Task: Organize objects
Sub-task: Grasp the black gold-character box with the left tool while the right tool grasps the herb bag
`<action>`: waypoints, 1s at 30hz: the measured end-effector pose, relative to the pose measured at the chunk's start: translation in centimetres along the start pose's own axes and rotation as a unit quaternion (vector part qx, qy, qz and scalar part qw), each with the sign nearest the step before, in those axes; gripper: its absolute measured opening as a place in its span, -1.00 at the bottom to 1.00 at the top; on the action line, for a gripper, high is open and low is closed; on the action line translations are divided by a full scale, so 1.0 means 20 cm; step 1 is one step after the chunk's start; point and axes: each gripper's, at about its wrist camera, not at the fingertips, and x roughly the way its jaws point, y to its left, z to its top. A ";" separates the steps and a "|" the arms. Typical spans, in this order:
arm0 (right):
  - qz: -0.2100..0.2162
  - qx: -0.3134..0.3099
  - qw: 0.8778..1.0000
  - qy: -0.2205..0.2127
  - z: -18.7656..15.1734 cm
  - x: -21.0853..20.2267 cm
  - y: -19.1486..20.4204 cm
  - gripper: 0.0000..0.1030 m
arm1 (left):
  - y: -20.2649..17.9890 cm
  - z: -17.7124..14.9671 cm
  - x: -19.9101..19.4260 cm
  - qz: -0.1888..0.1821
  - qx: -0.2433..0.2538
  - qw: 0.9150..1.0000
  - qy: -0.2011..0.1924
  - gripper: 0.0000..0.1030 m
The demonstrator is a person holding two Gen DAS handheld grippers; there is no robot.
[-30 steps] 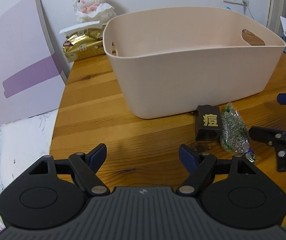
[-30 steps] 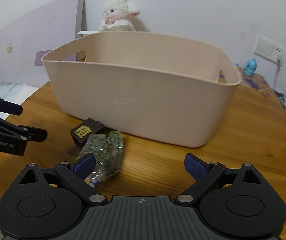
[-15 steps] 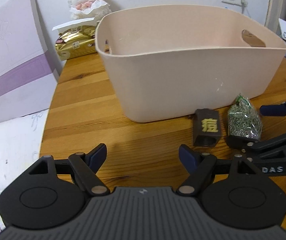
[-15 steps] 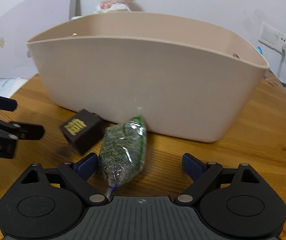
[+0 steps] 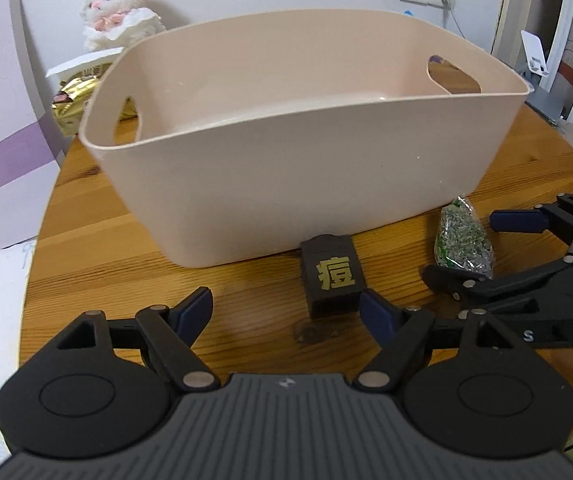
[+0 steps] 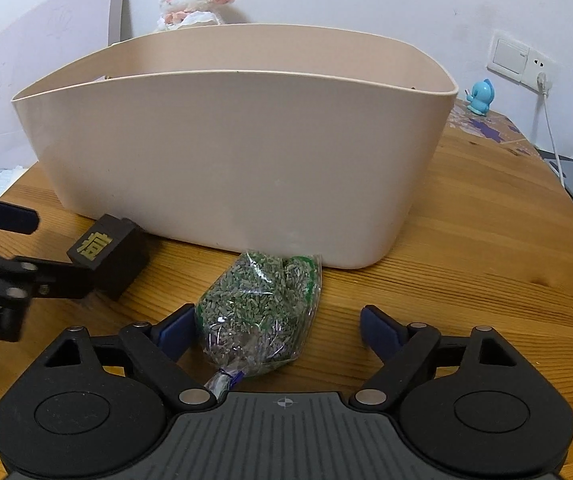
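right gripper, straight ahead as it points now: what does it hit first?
The herb bag, lying between the open fingers of the right gripper, nearer its left finger. Behind it stands the beige bin.

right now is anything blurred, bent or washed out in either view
Left wrist view: fisheye bows the beige bin and curves the table edge; soft light, faint shadows, dark corners. Right wrist view: the bin bulges the same way; the herb bag is sharp, its plastic only mildly glossy.
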 end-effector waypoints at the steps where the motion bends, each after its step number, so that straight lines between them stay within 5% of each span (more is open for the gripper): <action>1: 0.001 0.000 1.000 -0.001 0.00 0.00 0.00 0.63 | 0.00 0.00 0.02 -0.004 -0.003 1.000 0.003 0.58; 4: 0.002 -0.002 1.000 -0.005 -0.01 -0.01 -0.01 0.37 | -0.02 0.01 0.05 -0.019 -0.011 1.000 0.009 0.52; 7: 0.006 -0.001 1.000 -0.006 -0.01 -0.02 -0.03 0.11 | -0.04 0.01 0.08 -0.026 -0.011 1.000 0.011 0.23; 15: 0.010 -0.003 1.000 -0.007 -0.01 -0.04 -0.06 0.00 | -0.06 0.03 0.11 -0.039 -0.018 0.999 0.012 -0.09; 30: 0.016 -0.016 0.999 -0.037 -0.03 -0.24 -0.09 -0.12 | -0.10 -0.01 -0.07 -0.020 -0.010 1.000 -0.012 -0.10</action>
